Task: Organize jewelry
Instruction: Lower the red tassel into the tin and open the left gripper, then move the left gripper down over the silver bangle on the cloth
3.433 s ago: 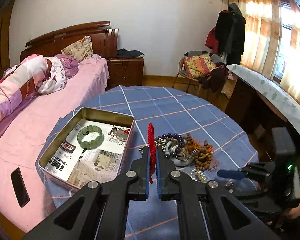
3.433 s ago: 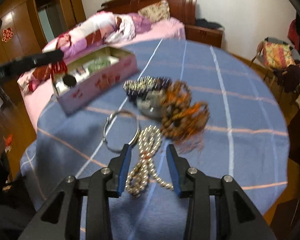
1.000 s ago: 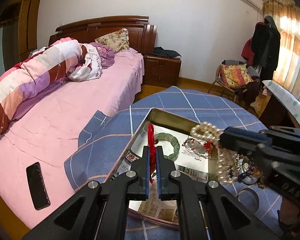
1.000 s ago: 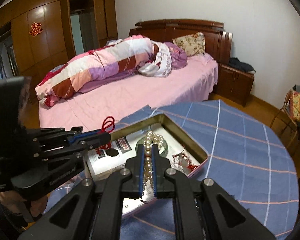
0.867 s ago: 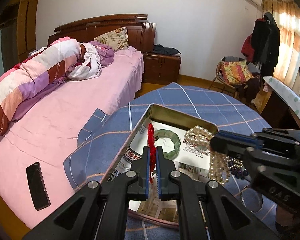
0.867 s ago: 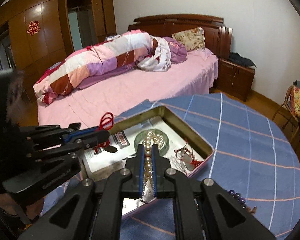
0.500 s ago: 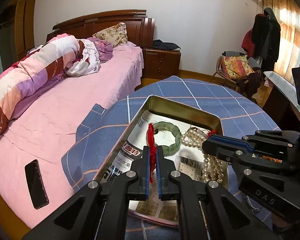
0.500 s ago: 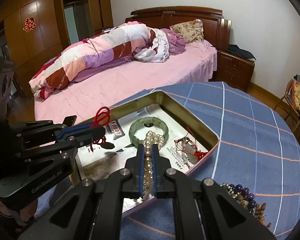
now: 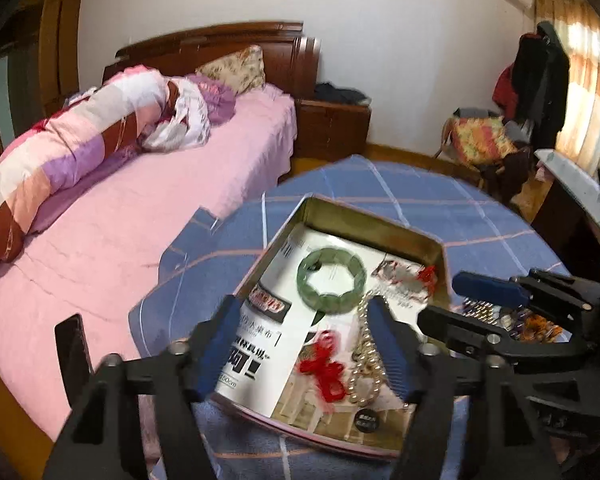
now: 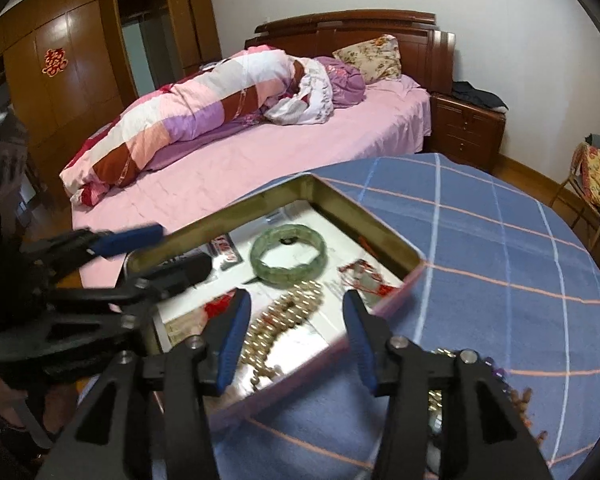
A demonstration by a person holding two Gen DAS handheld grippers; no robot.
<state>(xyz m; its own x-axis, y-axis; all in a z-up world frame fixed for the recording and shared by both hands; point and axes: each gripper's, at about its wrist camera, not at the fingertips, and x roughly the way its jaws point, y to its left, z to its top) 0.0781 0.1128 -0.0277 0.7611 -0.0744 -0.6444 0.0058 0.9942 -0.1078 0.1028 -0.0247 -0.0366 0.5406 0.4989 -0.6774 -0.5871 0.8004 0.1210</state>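
Note:
A metal tin (image 9: 384,222) (image 10: 364,216) lined with printed paper sits on the blue checked table. In it lie a green jade bangle (image 9: 331,280) (image 10: 288,256), a red knotted cord (image 9: 328,364) (image 10: 220,305), a pearl necklace (image 9: 366,356) (image 10: 288,312) and a small red-tasselled piece (image 9: 408,276) (image 10: 366,276). My left gripper (image 9: 302,344) is open and empty above the cord. My right gripper (image 10: 296,328) is open and empty above the pearls; it also shows in the left wrist view (image 9: 484,300).
More bead strings (image 9: 512,318) (image 10: 444,376) lie on the table right of the tin. A pink bed (image 9: 140,208) with a rolled quilt stands beyond the table's left edge, with a black phone (image 9: 74,350) on it. A chair (image 9: 484,144) stands far right.
Both grippers have opened. The red cord has dropped from the left gripper and the pearl necklace from the right one; both now lie in the tin.

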